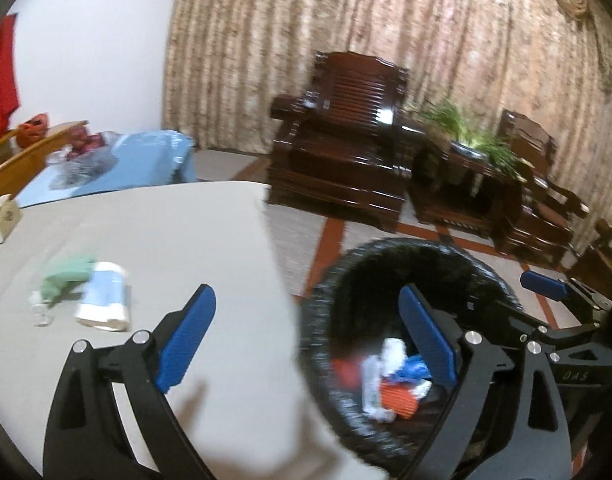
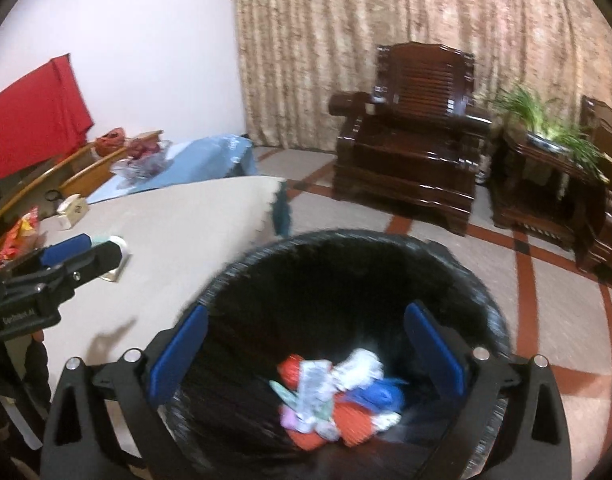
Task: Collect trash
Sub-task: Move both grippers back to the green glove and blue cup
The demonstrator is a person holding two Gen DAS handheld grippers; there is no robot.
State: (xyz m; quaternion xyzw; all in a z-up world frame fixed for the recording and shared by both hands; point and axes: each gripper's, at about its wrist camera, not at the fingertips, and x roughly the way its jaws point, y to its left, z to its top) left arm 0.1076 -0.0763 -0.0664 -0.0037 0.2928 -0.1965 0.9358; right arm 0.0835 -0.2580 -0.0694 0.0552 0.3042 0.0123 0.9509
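Both tools gape wide and empty: right tool [image 2: 306, 354] over the bin [image 2: 486, 304], its trash [image 2: 330, 396] below; left tool [image 1: 306, 340] straddles the tabletop [image 1: 145, 232] edge.

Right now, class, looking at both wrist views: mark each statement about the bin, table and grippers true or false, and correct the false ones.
1. The black bin already holds trash. True.
2. The right gripper grips a wrapper. False: its fingers are open and empty above the bin.
3. A white roll lies on the table. True.
4. The left gripper is shut. False: it is open, with nothing between its fingers.
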